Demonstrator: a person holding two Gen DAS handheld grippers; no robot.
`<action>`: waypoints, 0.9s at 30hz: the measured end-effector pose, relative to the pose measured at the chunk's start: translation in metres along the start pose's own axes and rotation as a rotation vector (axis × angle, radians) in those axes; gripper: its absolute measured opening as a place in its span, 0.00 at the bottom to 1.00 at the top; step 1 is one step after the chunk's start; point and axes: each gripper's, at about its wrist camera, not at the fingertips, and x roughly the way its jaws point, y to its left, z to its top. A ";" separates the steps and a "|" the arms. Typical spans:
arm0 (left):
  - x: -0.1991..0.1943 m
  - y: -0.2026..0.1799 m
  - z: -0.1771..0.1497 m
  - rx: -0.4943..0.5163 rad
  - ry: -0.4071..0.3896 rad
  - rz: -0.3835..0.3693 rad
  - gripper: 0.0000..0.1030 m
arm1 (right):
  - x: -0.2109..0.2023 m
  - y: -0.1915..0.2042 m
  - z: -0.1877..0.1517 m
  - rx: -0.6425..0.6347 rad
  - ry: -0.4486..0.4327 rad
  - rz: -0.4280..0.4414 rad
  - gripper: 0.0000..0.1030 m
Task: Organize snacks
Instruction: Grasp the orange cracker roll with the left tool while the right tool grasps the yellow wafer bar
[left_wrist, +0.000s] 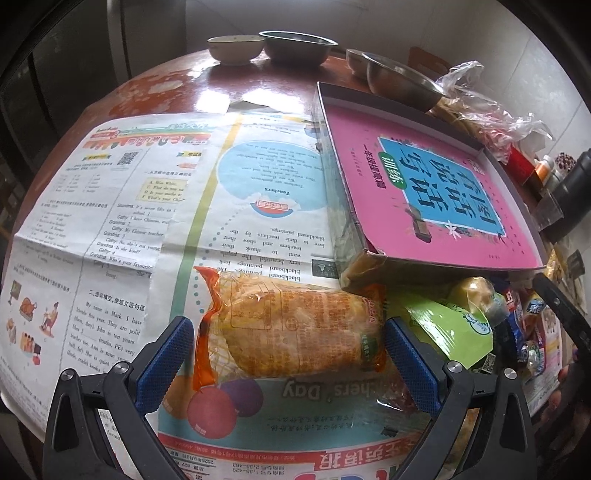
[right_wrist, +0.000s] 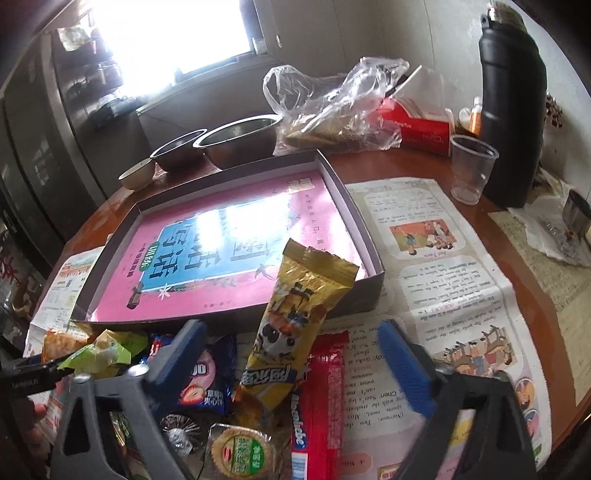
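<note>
My left gripper (left_wrist: 288, 343) is open, its blue fingers either side of an orange-wrapped bread snack (left_wrist: 291, 328) that lies on the newspaper. Whether the pads touch the wrapper I cannot tell. My right gripper (right_wrist: 291, 350) is open above a heap of snacks: a gold packet (right_wrist: 295, 317) leaning on the box edge, a red stick packet (right_wrist: 321, 402), a blue packet (right_wrist: 207, 376) and a round cake (right_wrist: 240, 454). A shallow box (right_wrist: 354, 218) lined with a pink book cover (right_wrist: 221, 247) lies behind; it also shows in the left wrist view (left_wrist: 436, 184).
Metal bowls (right_wrist: 240, 140) and a ceramic bowl (right_wrist: 136, 175) stand at the table's far edge. A plastic bag (right_wrist: 332, 107), red tissue box (right_wrist: 417, 125), clear cup (right_wrist: 471, 166) and black flask (right_wrist: 511, 110) stand at the right. Newspaper (left_wrist: 110, 221) covers the table.
</note>
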 end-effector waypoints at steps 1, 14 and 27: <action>0.000 0.000 0.000 0.002 0.000 -0.001 0.99 | 0.002 0.000 0.000 -0.005 0.005 0.002 0.71; -0.008 -0.003 -0.005 0.019 -0.037 -0.051 0.69 | 0.005 0.006 -0.003 -0.059 -0.002 0.106 0.24; -0.012 0.003 -0.005 -0.044 -0.029 -0.220 0.30 | -0.025 0.002 0.004 -0.064 -0.109 0.153 0.18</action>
